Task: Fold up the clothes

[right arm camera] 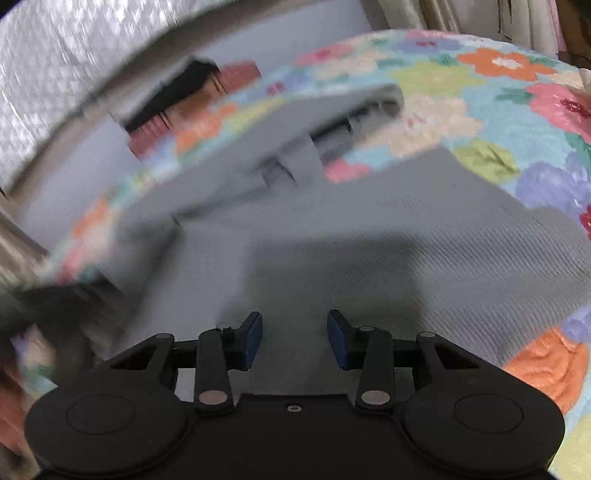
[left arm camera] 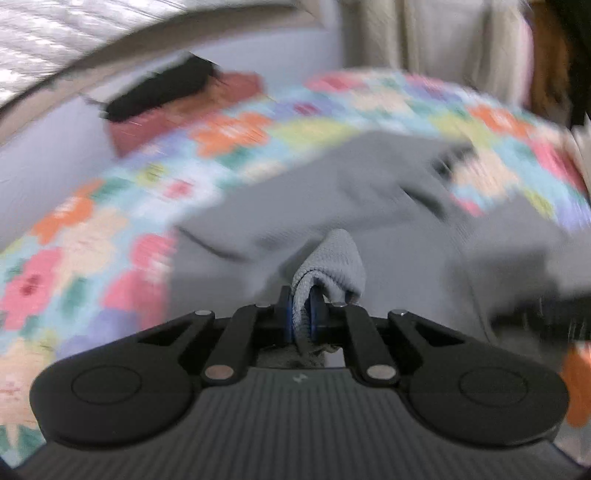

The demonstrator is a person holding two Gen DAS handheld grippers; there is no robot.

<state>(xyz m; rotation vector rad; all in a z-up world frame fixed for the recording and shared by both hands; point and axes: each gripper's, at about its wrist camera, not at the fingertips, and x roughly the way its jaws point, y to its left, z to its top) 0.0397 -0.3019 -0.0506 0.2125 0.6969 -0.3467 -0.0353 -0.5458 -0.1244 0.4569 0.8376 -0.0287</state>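
Note:
A grey knitted garment [left arm camera: 332,192] lies spread on a flowered bedspread [left arm camera: 92,229]. My left gripper [left arm camera: 303,310] is shut on a bunched fold of the grey garment, which sticks up between its blue pads. In the right wrist view the same grey garment [right arm camera: 388,236] covers the middle of the bed. My right gripper [right arm camera: 294,338] is open and empty just above the cloth. Both views are blurred by motion.
A dark red and black item [left arm camera: 173,99] lies at the far left end of the bed, also in the right wrist view [right arm camera: 192,92]. A pale wall and curtains [left arm camera: 424,33] stand behind the bed. The flowered bedspread [right arm camera: 517,118] shows bare at the right.

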